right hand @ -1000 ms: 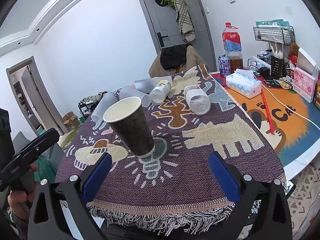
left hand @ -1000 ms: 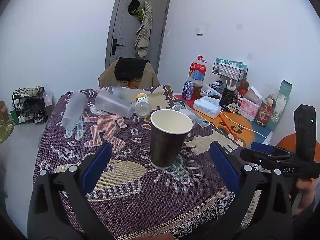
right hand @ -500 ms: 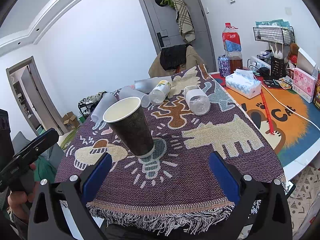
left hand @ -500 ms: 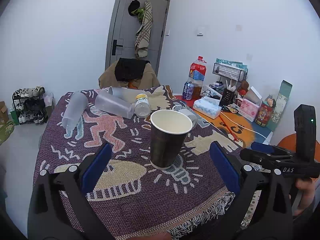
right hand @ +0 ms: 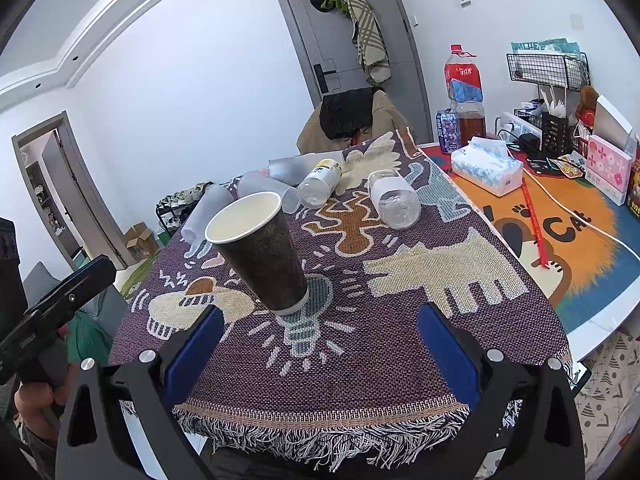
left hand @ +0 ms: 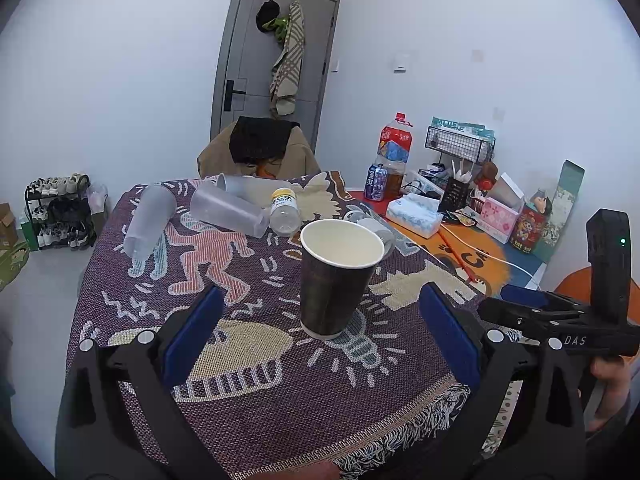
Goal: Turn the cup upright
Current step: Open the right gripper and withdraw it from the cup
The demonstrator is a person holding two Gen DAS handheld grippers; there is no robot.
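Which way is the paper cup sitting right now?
Upright: the paper cup stands on its base on the cloth, open white rim facing up, neither gripper touching it.

Both fisheye views look forward along open tongs from the near edge of the table (left hand: pixel 256 412), facing the door (left hand: pixel 276 64) at upper centre. The left view sits close behind the cup (left hand: pixel 336 280) at frame centre; the right view shows the cup (right hand: pixel 260 256) left of centre. Each catches the other tongs at its edge.

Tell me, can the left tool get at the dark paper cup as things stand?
Probably yes. The left tool is open, and the dark paper cup stands upright on the woven cloth straight ahead between its fingers, with nothing in between.
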